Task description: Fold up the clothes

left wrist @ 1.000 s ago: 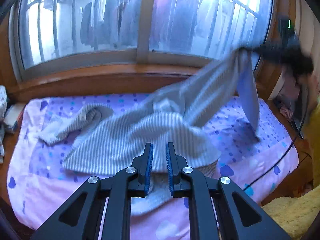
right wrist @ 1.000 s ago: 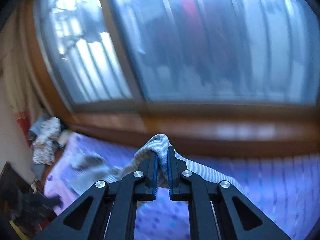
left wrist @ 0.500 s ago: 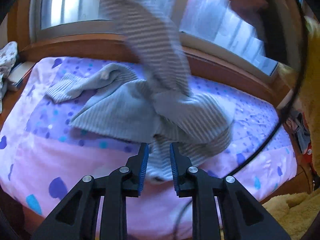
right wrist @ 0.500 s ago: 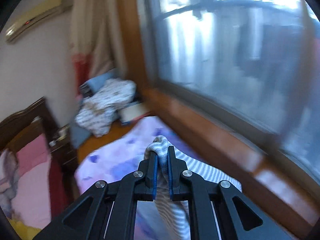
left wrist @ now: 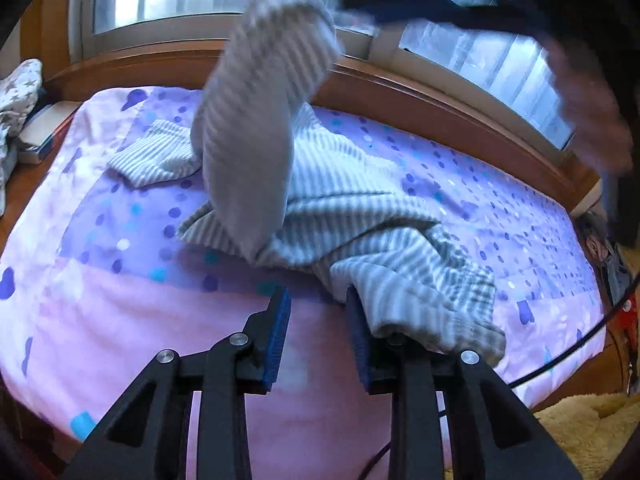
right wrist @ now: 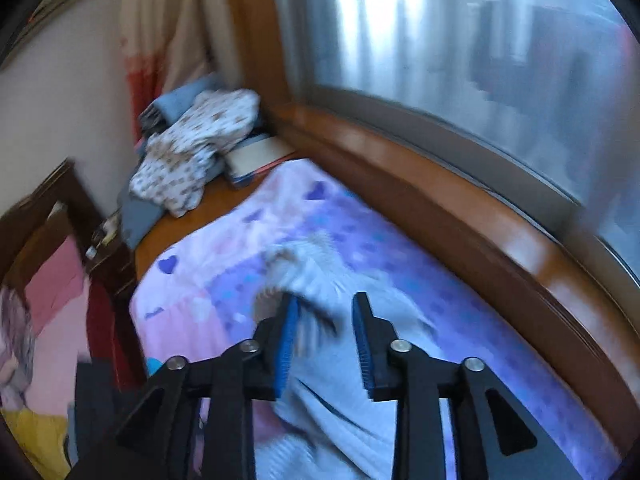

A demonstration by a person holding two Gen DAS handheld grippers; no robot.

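Both the left gripper [left wrist: 316, 316] and right gripper [right wrist: 325, 324] have released the striped garment [left wrist: 360, 208].

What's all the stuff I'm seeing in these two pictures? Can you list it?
Striped garment: one, grey and white, crumpled on the bed, one part in the air.
Bedspread: one, pink and purple with dots and hearts, over the bed.
Window: one, frosted, wooden sill, behind the bed.
Patterned cloth: one pile, white with small prints, at the bed's far corner.
Books: flat stack, under that pile; count unclear.
Curtain: one, cream and red, in the corner.
Cable: one, black, over the bed's right edge.
Yellow rug: one, fluffy, lower right.
Left gripper: black, blue pads, open, garment draped on one finger.
Right gripper: same, open above the garment.
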